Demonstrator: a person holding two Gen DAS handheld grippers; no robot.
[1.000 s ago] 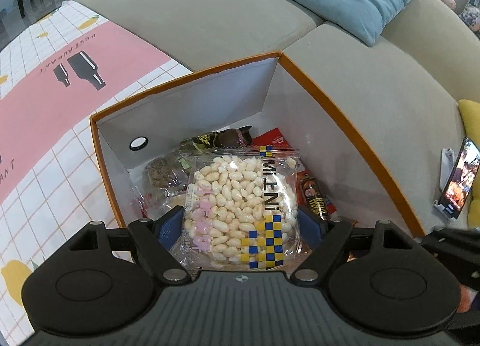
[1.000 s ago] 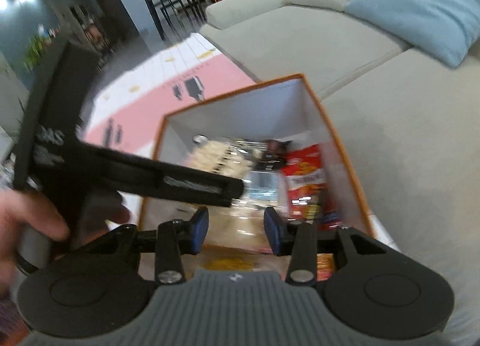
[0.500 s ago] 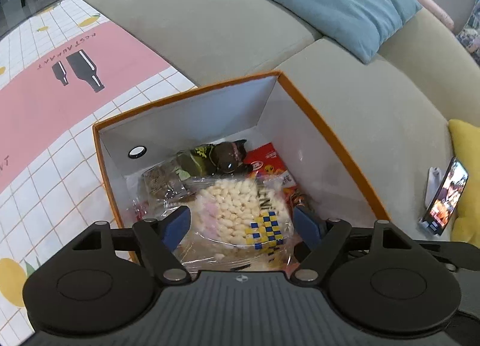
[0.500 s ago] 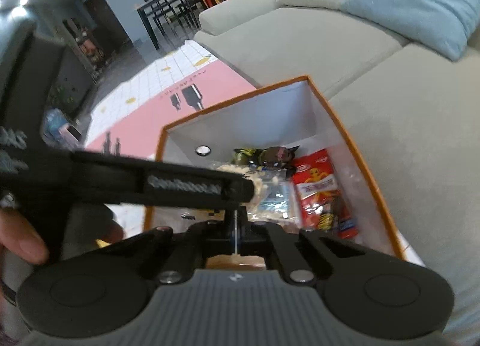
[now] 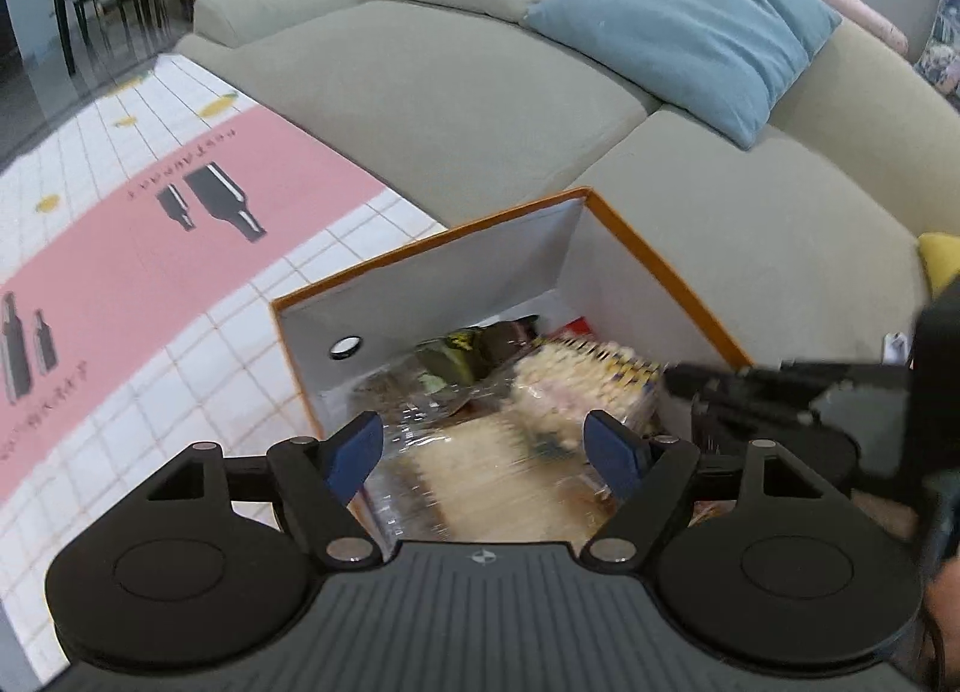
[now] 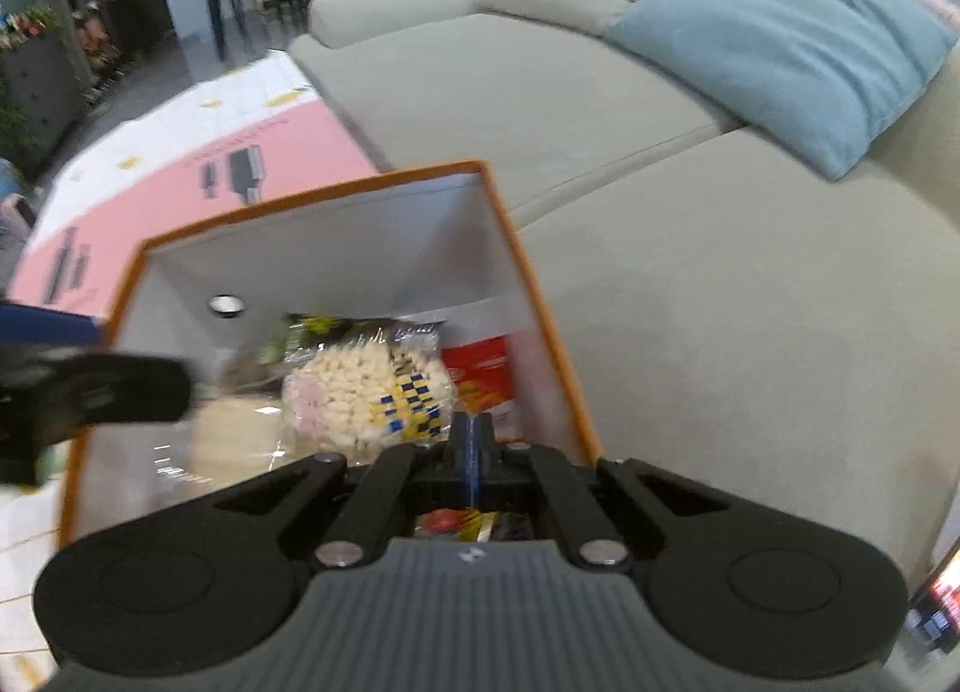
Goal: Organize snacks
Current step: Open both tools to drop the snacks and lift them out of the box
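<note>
An orange-rimmed white box (image 5: 636, 239) (image 6: 516, 248) stands against the sofa and holds several snack packs. A clear bag of white puffs with a blue-yellow check label (image 6: 366, 398) (image 5: 588, 386) lies on top of them. A dark green pack (image 5: 462, 356) and a red pack (image 6: 486, 374) lie deeper in. My left gripper (image 5: 486, 452) is open and empty above the box's near edge. My right gripper (image 6: 471, 452) is shut with nothing between its pads, over the box's near right corner.
A grey sofa (image 5: 456, 92) with a blue cushion (image 5: 684, 20) lies behind and right of the box. A pink and white checked mat (image 5: 150, 272) covers the floor to the left. A phone (image 6: 936, 602) lies on the sofa at the right.
My left gripper let go of the puff bag, which now lies in the box, and pulled back and up. My right gripper shut and moved right.
</note>
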